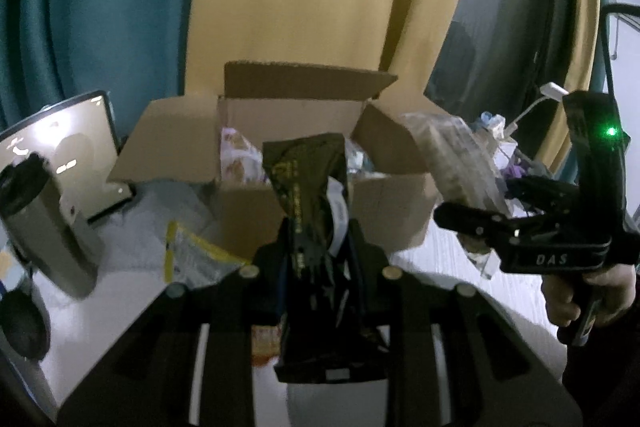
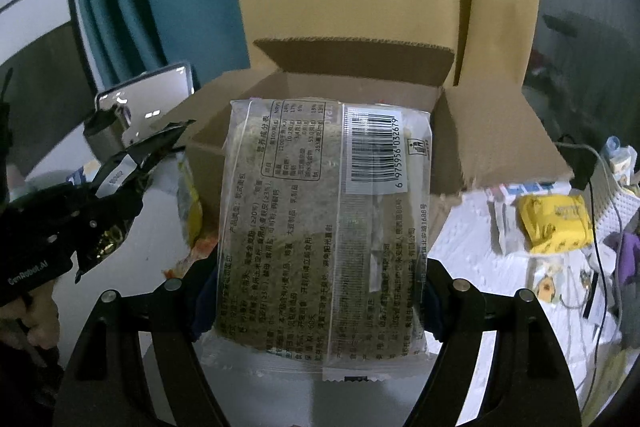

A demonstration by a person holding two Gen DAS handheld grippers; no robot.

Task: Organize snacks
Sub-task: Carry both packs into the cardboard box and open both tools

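The left gripper [image 1: 316,247] is clamped on a dark foil snack packet [image 1: 308,195]; the right gripper [image 2: 320,307] is clamped, jaws wide, on a clear bread pack [image 2: 324,227] standing lengthwise along its fingers; the open cardboard box [image 2: 500,143] lies straight ahead, just beyond both packs, at the table's far edge; neither hand looks nearer.

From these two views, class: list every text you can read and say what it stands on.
"DAS": black right gripper body.
"GenRobot.AI": black left gripper body.
"6 975956 032679": barcode on the clear plastic bread packet.
Packet's small print, dark foil snack bag, yellow packet: too blurred to read.
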